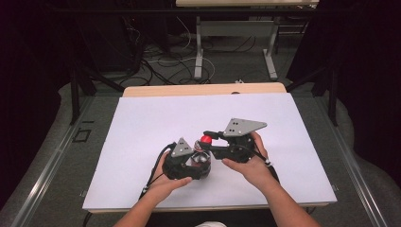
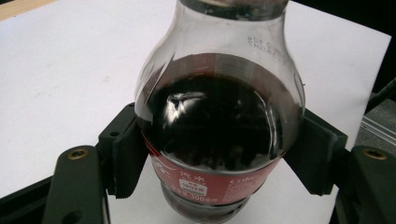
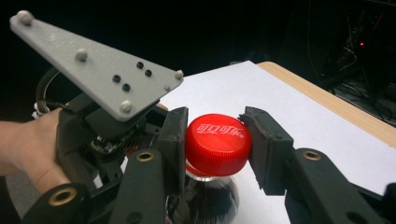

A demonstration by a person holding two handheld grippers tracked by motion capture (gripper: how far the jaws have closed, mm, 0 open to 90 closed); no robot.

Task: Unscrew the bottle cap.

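I see both black grippers, the left gripper (image 1: 197, 158) and the right gripper (image 1: 206, 140), each carrying grey triangular plates, brass-ringed screw holes and black cables.

Glossy clear plastic bottle (image 2: 219, 116), ridged red plastic cap (image 3: 218, 143), matt black ribbed tongs (image 3: 215, 149), matt white table (image 1: 142, 123).

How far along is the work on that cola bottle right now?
Done: the left gripper is shut on the bottle, holding it upright on the white table. In hand: the right gripper has its jaws closed on the red cap, gripping it from both sides. Left: the cap sits on the neck, so, if opening is the aim, twisting it loose and lifting it away remain.
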